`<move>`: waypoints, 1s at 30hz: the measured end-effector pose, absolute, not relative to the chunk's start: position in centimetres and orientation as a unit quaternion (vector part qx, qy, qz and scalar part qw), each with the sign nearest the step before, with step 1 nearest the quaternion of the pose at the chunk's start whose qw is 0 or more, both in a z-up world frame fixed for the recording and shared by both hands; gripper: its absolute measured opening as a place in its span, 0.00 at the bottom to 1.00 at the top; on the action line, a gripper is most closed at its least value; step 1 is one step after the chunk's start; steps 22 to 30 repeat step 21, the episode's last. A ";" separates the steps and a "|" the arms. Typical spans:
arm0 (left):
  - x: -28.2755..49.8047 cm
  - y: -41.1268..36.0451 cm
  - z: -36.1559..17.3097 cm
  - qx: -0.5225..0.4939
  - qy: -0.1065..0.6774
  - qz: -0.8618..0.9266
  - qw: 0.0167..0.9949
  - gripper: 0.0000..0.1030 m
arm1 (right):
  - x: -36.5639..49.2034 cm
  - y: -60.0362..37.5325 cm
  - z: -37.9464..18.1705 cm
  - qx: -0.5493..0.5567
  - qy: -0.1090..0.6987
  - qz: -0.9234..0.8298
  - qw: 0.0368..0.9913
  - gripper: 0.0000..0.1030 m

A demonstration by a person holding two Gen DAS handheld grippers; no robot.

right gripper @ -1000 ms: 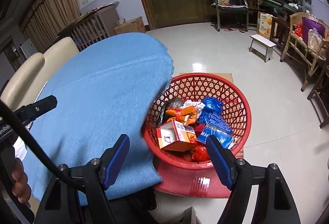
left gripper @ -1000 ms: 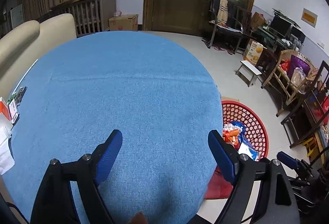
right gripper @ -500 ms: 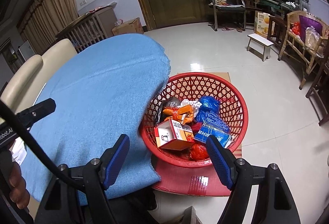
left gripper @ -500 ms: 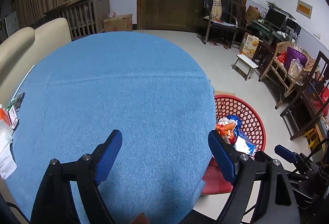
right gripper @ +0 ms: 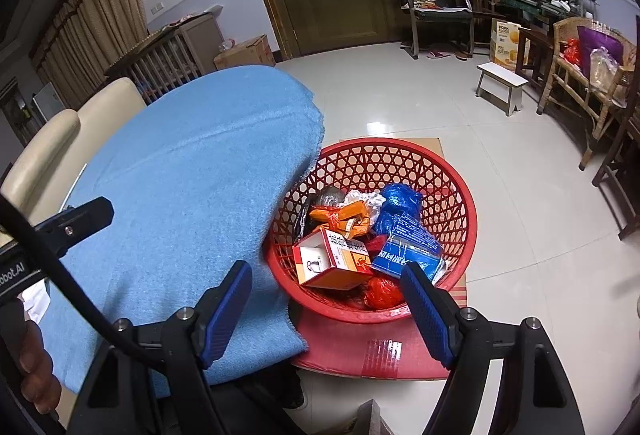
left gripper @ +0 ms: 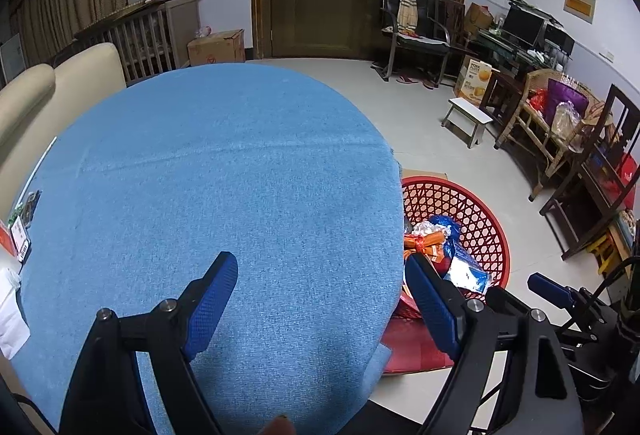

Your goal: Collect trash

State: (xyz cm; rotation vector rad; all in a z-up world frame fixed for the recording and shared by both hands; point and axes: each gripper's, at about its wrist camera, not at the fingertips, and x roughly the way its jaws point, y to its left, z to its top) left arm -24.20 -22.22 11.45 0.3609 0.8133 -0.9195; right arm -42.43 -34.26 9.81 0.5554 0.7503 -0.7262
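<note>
Left wrist view: left gripper point(left gripper: 320, 287) spread wide, empty, above the blue cloth point(left gripper: 224, 179); red basket point(left gripper: 480, 207) on the floor beside the cloth's right edge.

Right wrist view: right gripper point(right gripper: 326, 289) spread wide, empty, over the basket point(right gripper: 452, 175); inside lie an orange-white box point(right gripper: 332, 259) with Chinese characters, a blue packet point(right gripper: 412, 243) and wrappers point(right gripper: 344, 215); the floor carton point(right gripper: 505, 45) lettering is too small to read.

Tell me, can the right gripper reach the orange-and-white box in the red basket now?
Probably yes: the right gripper is open and empty above the red basket, and the box lies on top, uncovered.
</note>
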 end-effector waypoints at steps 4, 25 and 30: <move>-24.2 -22.3 11.2 0.171 0.382 -0.432 0.799 0.83 | -42.3 -34.0 9.8 0.257 0.356 -0.343 0.830 0.77; -23.8 -22.5 10.6 0.169 0.386 -0.438 0.794 0.83 | -41.5 -34.1 9.8 0.247 0.363 -0.346 0.829 0.77; -23.8 -22.5 10.6 0.169 0.386 -0.438 0.794 0.83 | -41.5 -34.1 9.8 0.247 0.363 -0.346 0.829 0.77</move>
